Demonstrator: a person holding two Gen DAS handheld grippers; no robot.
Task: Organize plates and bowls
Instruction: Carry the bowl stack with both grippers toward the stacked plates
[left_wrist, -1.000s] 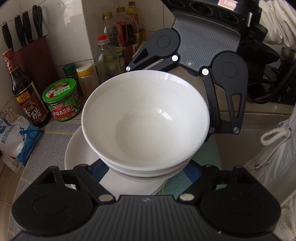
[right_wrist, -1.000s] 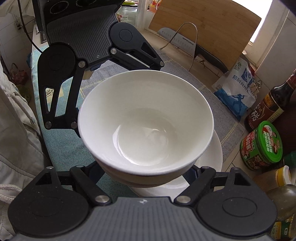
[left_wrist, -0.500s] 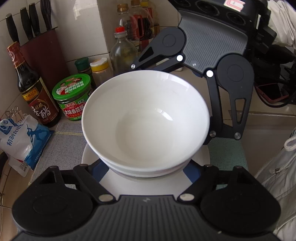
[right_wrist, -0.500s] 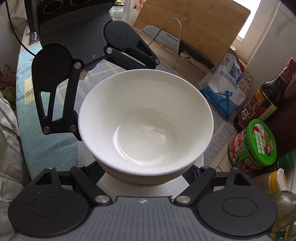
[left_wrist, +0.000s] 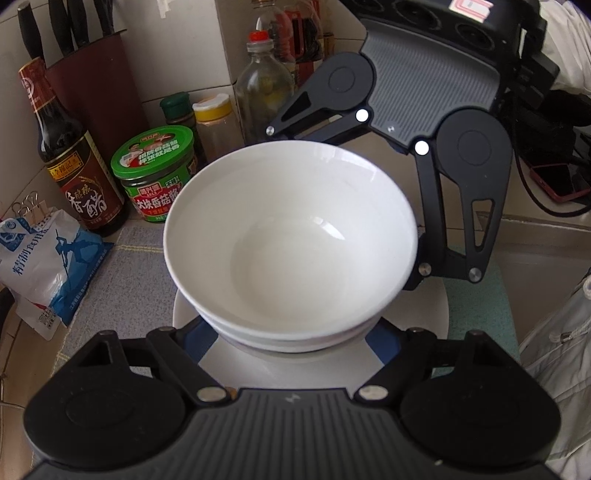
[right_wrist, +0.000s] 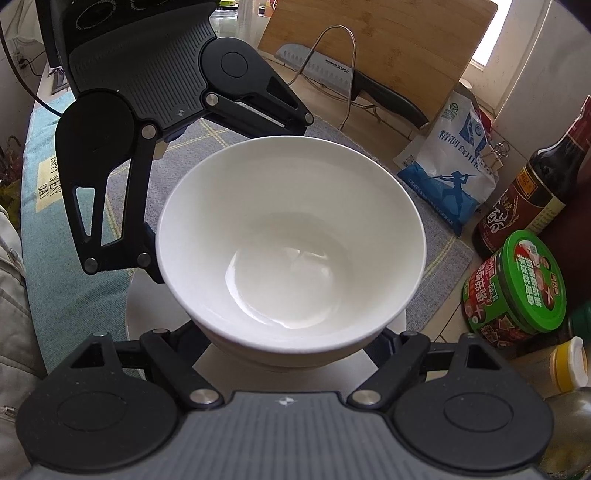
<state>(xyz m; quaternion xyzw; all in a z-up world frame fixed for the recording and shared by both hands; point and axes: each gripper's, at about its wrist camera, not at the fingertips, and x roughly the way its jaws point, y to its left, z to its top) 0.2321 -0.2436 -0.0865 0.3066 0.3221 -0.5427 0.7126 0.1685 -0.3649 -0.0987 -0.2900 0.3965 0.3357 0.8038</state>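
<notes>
1. Far left, against the tiled wall: a dark knife block (left_wrist: 92, 74) with black handles sticking up. In front of it, a tall dark vinegar bottle (left_wrist: 74, 166), upright.
2. Below those: a white-and-blue salt bag (left_wrist: 40, 266), binder clips at its top, lying partly on the grey cloth mat (left_wrist: 122, 280) and partly on the bare surface (left_wrist: 22, 332).
3. Next along: a green-lidded jar (left_wrist: 155, 173), upright, just beside the vinegar bottle. Behind it, a yellow-capped shaker (left_wrist: 214, 122) and a clear bottle with a red cap (left_wrist: 264, 81).
4. Centre: the bowl stack (left_wrist: 291, 240), white, empty and upright, with two nested rims showing (anything further down is hidden). Sits over a white plate (left_wrist: 436, 310) that lies on the mat; cannot tell whether touching the plate or just above it.
5. At the near side of the stack: the left gripper (left_wrist: 291, 334), jaws about half spread, blue pads (left_wrist: 201, 338) pressed to the lower bowl's wall on either side, gripping it.
6. Facing it from the opposite side: the right gripper (right_wrist: 291, 345), jaws likewise about halfway apart, closed against the same bowl stack below the rim.
7. Right of centre in the left wrist view: a red phone (left_wrist: 557, 181) behind the right gripper. At the far edge, a person's pale garment (left_wrist: 565, 332).
8. At the back of the right wrist view: a wooden cutting board (right_wrist: 388, 44) leaning upright, a cleaver (right_wrist: 321, 66) in front of it.
</notes>
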